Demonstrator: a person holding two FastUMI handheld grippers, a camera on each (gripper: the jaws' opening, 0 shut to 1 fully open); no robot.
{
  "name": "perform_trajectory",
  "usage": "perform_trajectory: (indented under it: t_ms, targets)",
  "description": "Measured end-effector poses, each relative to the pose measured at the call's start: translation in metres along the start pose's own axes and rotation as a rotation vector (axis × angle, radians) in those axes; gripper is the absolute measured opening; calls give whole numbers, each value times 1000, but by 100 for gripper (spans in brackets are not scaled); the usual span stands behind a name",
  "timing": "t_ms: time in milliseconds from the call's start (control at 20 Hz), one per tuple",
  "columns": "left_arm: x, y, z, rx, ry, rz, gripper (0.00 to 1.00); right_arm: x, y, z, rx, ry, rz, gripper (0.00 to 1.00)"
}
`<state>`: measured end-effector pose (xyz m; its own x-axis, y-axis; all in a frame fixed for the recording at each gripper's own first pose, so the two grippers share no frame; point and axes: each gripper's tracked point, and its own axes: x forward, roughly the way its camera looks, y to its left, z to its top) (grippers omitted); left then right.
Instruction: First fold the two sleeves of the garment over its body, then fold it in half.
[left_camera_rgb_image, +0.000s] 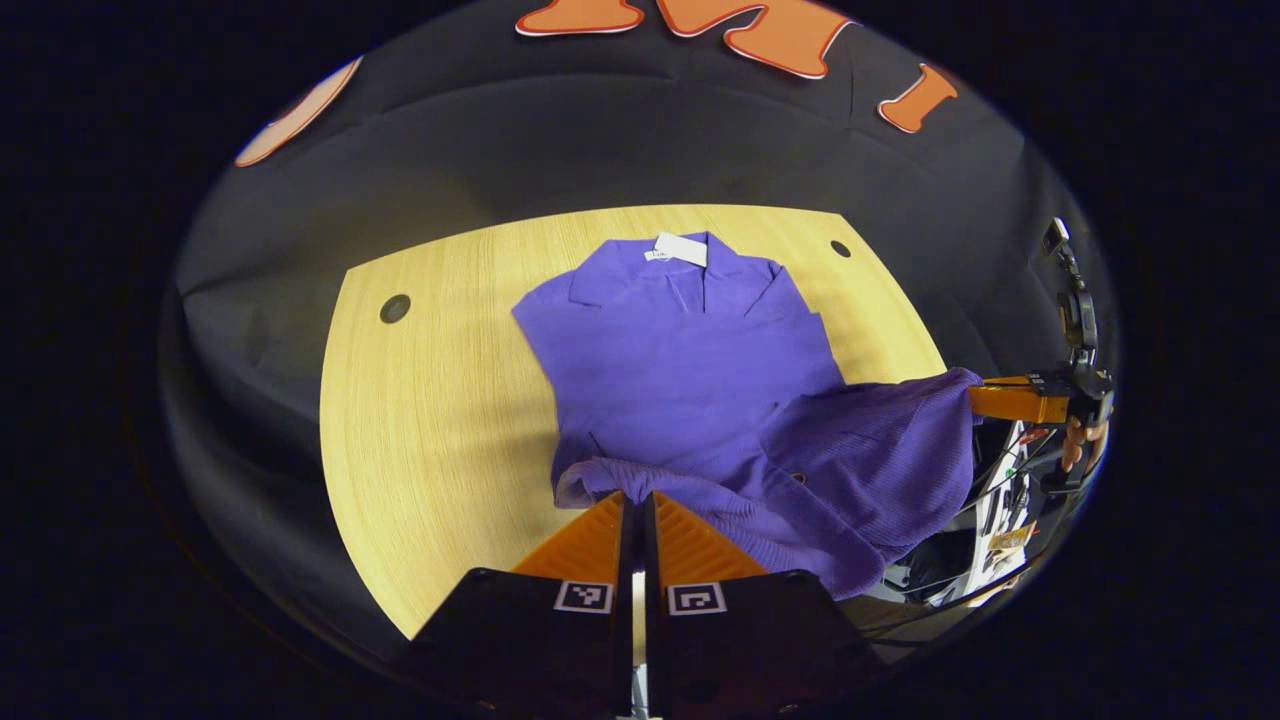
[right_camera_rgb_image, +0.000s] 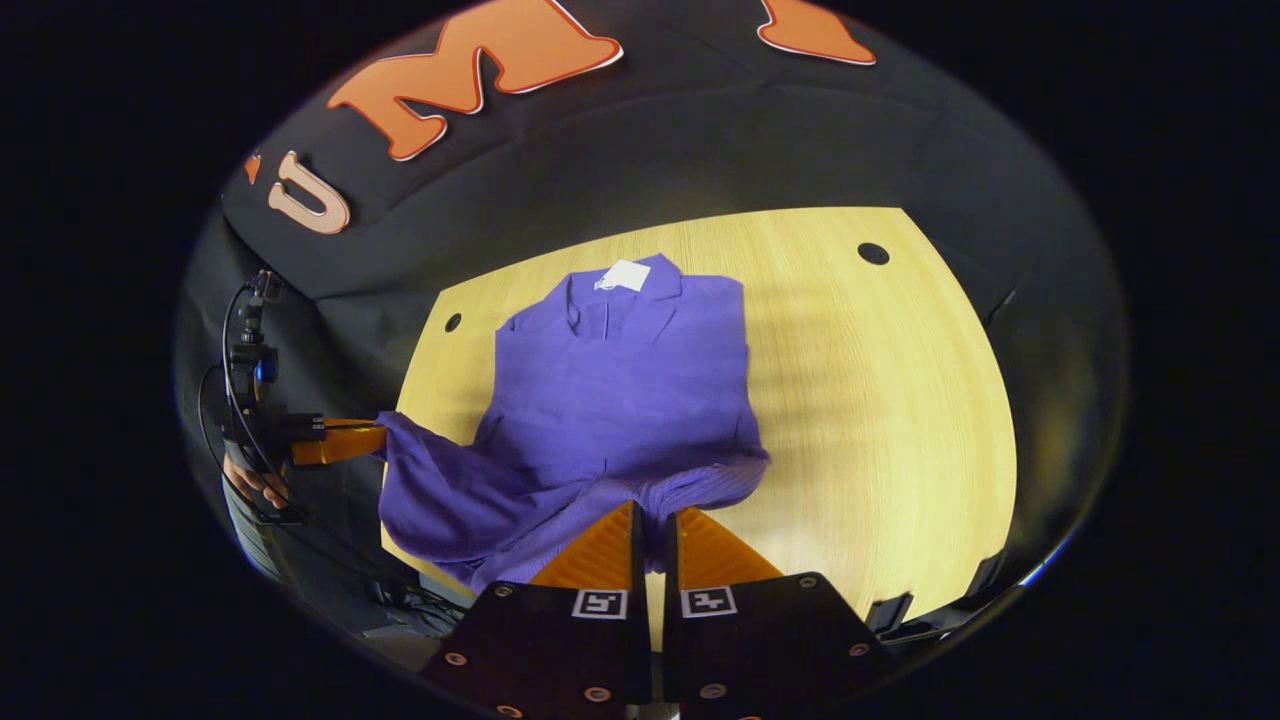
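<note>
A purple collared garment (left_camera_rgb_image: 680, 360) lies on the wooden table (left_camera_rgb_image: 430, 400), collar at the far side with a white tag (left_camera_rgb_image: 682, 250) on it. Its near hem is lifted off the table. My left gripper (left_camera_rgb_image: 636, 497) is shut on the hem's left corner. Off to the right, my right gripper (left_camera_rgb_image: 975, 400) pinches the other hem corner, and the cloth sags between the two. In the right gripper view the garment (right_camera_rgb_image: 620, 390) spreads ahead, my right gripper (right_camera_rgb_image: 652, 510) is shut on the hem, and the left gripper (right_camera_rgb_image: 380, 438) holds its corner at the left.
The table (right_camera_rgb_image: 880, 400) has bare wood on both sides of the garment and small round holes (left_camera_rgb_image: 395, 308) (right_camera_rgb_image: 873, 253) near its far corners. A hand (left_camera_rgb_image: 1075, 445) holds the far gripper. Cables and gear (left_camera_rgb_image: 1000, 530) hang beyond the table's near edge.
</note>
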<state>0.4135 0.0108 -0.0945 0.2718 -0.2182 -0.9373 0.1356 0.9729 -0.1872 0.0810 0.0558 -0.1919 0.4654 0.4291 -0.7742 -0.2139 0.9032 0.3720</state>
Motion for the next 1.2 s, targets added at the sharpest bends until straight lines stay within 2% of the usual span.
perform_trajectory:
  t_ms: [450, 700, 900, 1200]
  targets:
    - [25, 41, 88, 37, 35, 53, 6, 36, -24, 73, 7, 17, -39, 5]
    - [56, 63, 105, 47, 80, 89, 6, 69, -44, 92, 25, 74, -63, 5]
    - [80, 64, 114, 60, 106, 99, 6, 96, -51, 105, 35, 109, -72, 5]
    - [95, 62, 142, 128, 95, 111, 6, 121, -48, 125, 59, 139, -39, 5]
